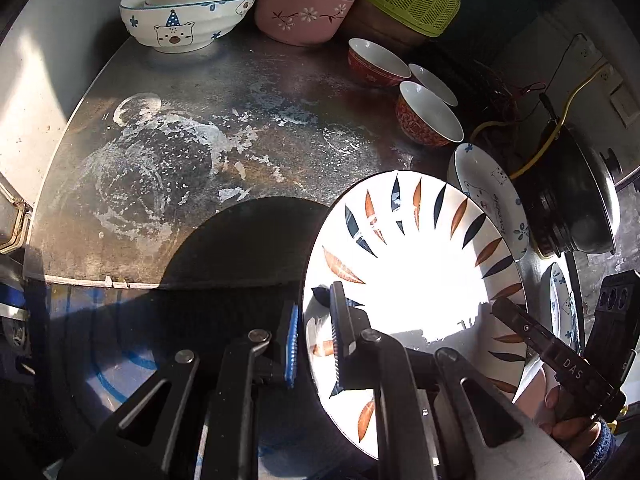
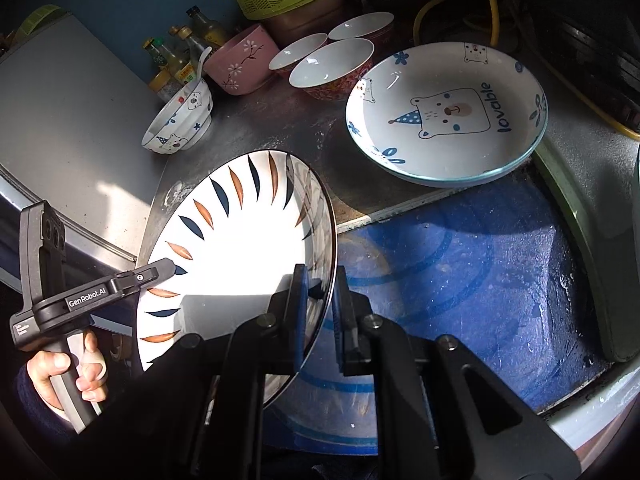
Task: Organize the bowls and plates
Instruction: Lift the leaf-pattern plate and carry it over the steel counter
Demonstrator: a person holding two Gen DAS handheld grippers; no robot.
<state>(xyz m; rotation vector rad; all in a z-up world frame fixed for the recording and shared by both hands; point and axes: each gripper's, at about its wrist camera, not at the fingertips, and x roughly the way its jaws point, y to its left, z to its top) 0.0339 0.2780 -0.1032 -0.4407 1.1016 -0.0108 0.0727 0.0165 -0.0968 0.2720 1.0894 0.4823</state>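
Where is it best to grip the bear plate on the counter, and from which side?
Grip the bear plate at its raised near rim, coming from the counter's front edge. There the rim overhangs the edge, so one finger could probably slip beneath; the small bowls crowd the far side.

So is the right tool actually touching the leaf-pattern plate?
Touching: the right wrist view shows the right tool pinching the leaf-pattern plate rim.

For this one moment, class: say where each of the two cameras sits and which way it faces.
Left wrist: on the left gripper, facing the grey metal counter; the right gripper shows.
Right wrist: on the right gripper, facing the bear-print plate; the left gripper and hand show.
Shared: white leaf-patterned plate, clamped at opposite rims.
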